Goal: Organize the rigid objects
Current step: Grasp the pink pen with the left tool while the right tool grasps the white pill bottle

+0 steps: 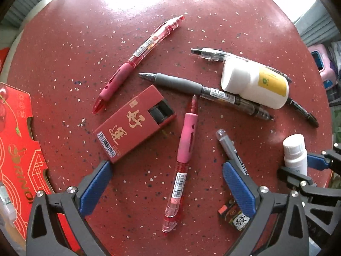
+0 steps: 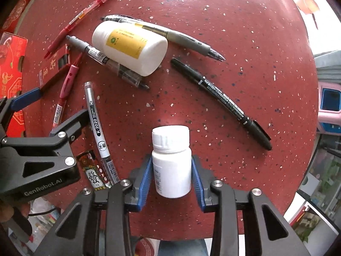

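A round table (image 2: 245, 32) fills both views, its top a glossy brick-red speckled with pale and dark flecks, with window glare washing out the far side. Beyond the rim lie corrugated grey panels, a pink plastic stool (image 2: 329, 106) and a red printed carton (image 1: 19, 149).

The right gripper (image 2: 172, 170) points down at a small white bottle (image 2: 171, 162), a smooth upright plastic cylinder with a ribbed cap. Its blue ridged pads sit flush on the bottle's two sides, pinching it near the table's near edge.

The left gripper (image 1: 167, 183) hangs with its fingers spread wide over a pink-grip pen (image 1: 181, 164), clear-barrelled with a soft rubber sleeve; neither pad touches it.

A larger white bottle (image 2: 130, 47) with a yellow label lies on its side across a grey-grip pen (image 2: 106, 60), a second grey pen (image 2: 170, 36) just behind it. A matt black marker (image 2: 221, 102) lies apart. A silver marker (image 2: 97, 125) lies beside a small patterned tile (image 2: 91, 172). A red card box (image 1: 134, 123) with gold characters lies flat, and a second red pen (image 1: 138, 61) is angled beyond it.
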Demonstrator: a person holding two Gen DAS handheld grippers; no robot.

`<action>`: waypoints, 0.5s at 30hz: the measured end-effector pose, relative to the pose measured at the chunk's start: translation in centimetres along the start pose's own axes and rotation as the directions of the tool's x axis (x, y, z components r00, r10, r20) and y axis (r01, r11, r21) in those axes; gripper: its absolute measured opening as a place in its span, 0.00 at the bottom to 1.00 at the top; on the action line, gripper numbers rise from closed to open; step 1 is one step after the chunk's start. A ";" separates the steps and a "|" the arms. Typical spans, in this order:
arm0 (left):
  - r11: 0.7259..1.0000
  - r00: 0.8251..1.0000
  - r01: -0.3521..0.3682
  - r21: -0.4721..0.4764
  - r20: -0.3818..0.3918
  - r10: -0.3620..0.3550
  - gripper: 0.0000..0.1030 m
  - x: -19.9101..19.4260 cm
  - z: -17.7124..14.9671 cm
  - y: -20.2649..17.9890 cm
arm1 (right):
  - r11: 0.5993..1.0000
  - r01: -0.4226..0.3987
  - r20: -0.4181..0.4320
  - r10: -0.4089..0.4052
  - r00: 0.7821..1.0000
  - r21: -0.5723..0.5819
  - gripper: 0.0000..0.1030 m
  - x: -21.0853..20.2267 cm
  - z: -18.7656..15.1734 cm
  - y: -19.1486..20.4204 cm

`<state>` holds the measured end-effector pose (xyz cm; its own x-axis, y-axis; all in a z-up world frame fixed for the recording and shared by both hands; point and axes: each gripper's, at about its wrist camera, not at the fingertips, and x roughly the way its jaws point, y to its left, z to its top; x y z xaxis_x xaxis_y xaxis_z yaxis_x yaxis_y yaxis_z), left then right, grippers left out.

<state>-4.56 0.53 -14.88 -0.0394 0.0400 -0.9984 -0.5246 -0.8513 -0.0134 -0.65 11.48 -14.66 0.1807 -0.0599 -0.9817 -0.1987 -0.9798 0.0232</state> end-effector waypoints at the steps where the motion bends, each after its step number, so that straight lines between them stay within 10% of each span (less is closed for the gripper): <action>1: 1.000 1.000 0.000 0.002 -0.012 0.000 1.00 0.1 0.2 0.0 | 1.000 -0.001 -0.001 0.001 1.000 -0.001 0.36 0.0 0.0 0.0; 8: 1.000 1.000 0.008 0.026 -0.026 -0.008 0.81 -0.2 1.8 -0.4 | 1.000 0.005 -0.006 -0.005 1.000 -0.016 0.33 -0.3 0.0 0.0; 11: 0.999 1.000 0.018 -0.026 -0.002 -0.019 0.51 -1.2 1.9 0.0 | 1.000 0.010 -0.010 -0.011 1.000 -0.020 0.33 -0.1 -0.3 0.3; 13: 0.998 1.000 0.031 -0.046 -0.003 -0.031 0.15 -1.5 2.0 0.3 | 1.000 0.007 -0.010 -0.008 1.000 -0.020 0.33 -0.2 -0.6 0.0; 15: 0.998 0.999 0.033 -0.054 -0.029 -0.035 0.11 -1.4 2.1 0.6 | 1.000 0.003 -0.010 -0.004 1.000 -0.023 0.33 -0.3 -0.9 -0.2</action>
<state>-6.57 1.09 -13.35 0.0032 0.0545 -0.9985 -0.4793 -0.8763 -0.0494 0.22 11.54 -14.20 0.1914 -0.0583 -0.9798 -0.1762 -0.9841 0.0241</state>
